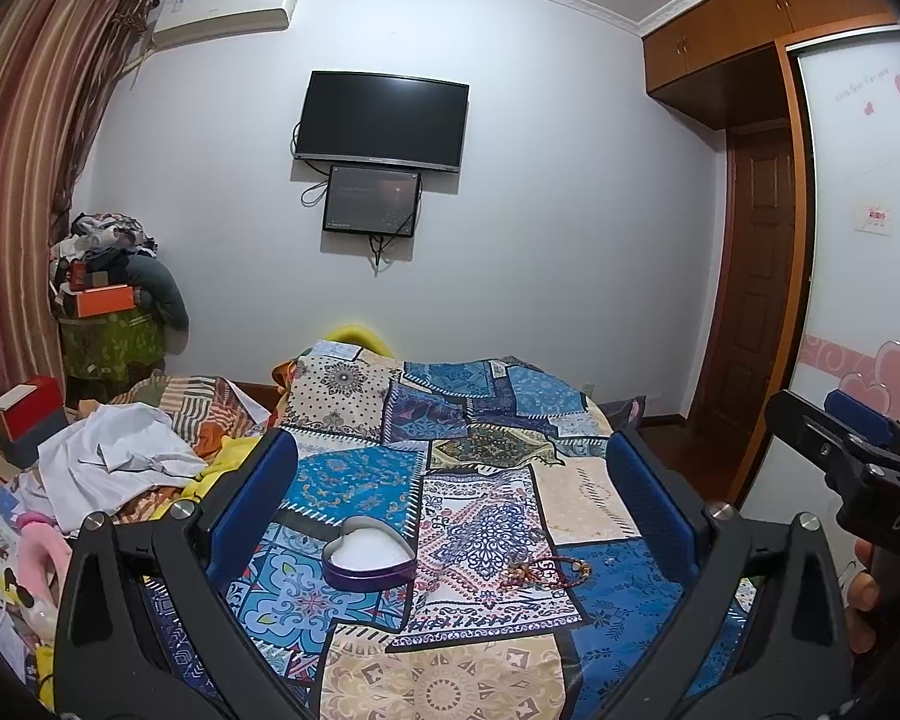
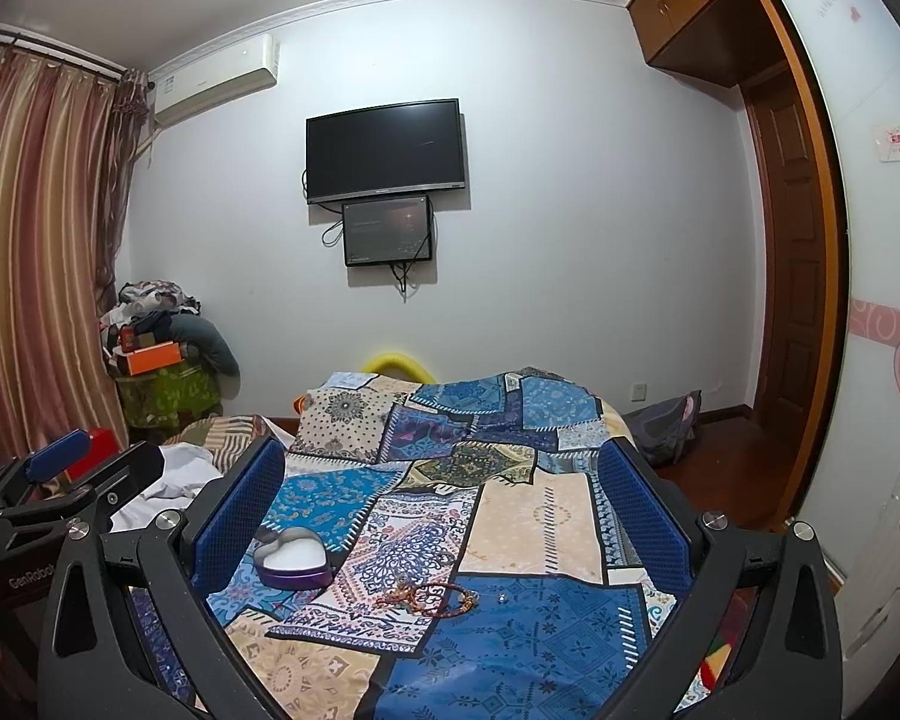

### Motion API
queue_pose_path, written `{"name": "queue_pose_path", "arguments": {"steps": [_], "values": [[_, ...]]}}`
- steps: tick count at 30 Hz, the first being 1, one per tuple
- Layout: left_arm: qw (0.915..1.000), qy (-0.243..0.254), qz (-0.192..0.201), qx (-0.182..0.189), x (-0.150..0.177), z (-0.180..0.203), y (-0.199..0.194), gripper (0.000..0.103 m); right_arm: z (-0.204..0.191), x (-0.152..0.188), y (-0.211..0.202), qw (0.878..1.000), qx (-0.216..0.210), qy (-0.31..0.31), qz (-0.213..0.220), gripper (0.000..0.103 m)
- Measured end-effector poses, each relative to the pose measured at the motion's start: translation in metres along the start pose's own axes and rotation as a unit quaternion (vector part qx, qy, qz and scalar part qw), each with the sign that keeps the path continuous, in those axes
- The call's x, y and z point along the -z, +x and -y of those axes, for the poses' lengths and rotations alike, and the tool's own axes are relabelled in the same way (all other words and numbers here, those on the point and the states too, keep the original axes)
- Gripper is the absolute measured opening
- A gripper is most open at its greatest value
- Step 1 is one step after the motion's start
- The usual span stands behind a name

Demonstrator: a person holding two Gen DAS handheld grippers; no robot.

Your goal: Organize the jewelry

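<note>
Setting: bedroom; bed (image 1: 576, 498) spread with a patchwork cover in blue, cream and pink; dark television (image 1: 381, 121) on the far wall, smaller screen (image 1: 371, 200) mounted just below it
Left gripper (image 1: 450, 516): held above the bed; blue-padded fingers (image 1: 252, 504) spread wide, grasping nothing
Right gripper (image 2: 444, 516): likewise raised over the cover, fingers (image 2: 642, 516) wide apart and empty; seen at the right edge of the left view
Heart-shaped box (image 1: 369, 553): purple-sided, white inside, lid off; resting on the cover near the left finger in both views
Jewelry (image 2: 429, 595): reddish beaded bracelets in a loose tangle on the cover, near the box, to its right, not touching it
Bedside: heap of white cloth (image 1: 120, 450) and striped bedding to the left
</note>
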State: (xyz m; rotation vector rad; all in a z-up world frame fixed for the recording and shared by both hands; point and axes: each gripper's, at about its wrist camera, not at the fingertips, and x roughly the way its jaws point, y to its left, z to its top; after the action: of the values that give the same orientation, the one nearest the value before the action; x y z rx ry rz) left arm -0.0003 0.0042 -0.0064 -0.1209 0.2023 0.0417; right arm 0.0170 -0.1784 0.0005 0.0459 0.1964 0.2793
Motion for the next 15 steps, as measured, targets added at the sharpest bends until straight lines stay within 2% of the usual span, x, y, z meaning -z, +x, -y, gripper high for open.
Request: {"name": "queue_pose_path", "arguments": {"steps": [15], "values": [[1.0,-0.007,-0.005,-0.003,-0.0012,0.0001,0.0032,0.103,-0.0019,0.0032,0.0025,1.0,-0.001,-0.002,-0.003,0.103]]}}
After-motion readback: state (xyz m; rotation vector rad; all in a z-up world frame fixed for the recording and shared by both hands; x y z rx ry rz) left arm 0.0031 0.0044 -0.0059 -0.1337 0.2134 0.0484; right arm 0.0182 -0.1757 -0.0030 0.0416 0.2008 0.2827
